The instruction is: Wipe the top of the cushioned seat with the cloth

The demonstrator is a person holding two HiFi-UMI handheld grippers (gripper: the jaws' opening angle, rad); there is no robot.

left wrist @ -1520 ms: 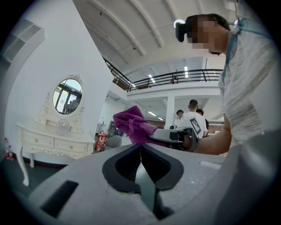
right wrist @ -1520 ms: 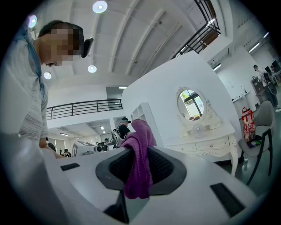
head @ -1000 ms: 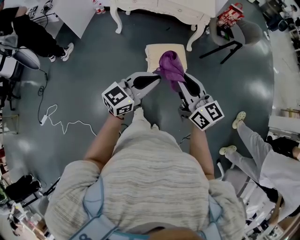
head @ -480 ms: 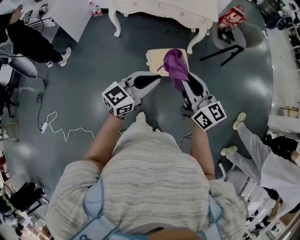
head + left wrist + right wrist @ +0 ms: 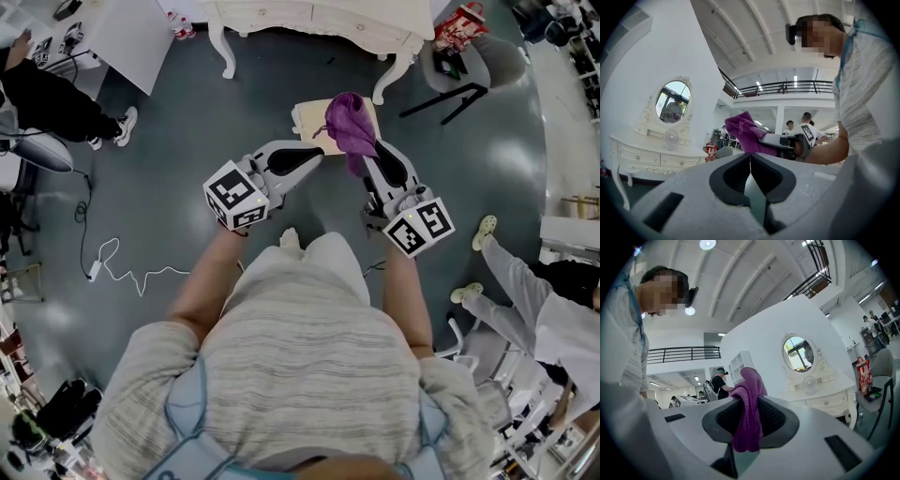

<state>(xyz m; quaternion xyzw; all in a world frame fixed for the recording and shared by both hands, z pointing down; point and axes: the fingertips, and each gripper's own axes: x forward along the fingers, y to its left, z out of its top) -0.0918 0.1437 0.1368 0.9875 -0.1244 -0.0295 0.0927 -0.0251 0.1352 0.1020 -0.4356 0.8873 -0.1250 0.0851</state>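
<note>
Between the right gripper's fingers a purple cloth is clamped, its bunched end sticking up past the tips. The left gripper has its fingers pressed together on nothing, just beside the right one. From the head view, the cloth overlaps the right part of the cream cushioned seat, which stands on the grey floor before a white dressing table.

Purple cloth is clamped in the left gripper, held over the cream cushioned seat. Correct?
Not the left. The right gripper view shows the purple cloth clamped in the right gripper; the left gripper is shut on nothing. The cloth is held over the cream cushioned seat, as the head view shows.
</note>
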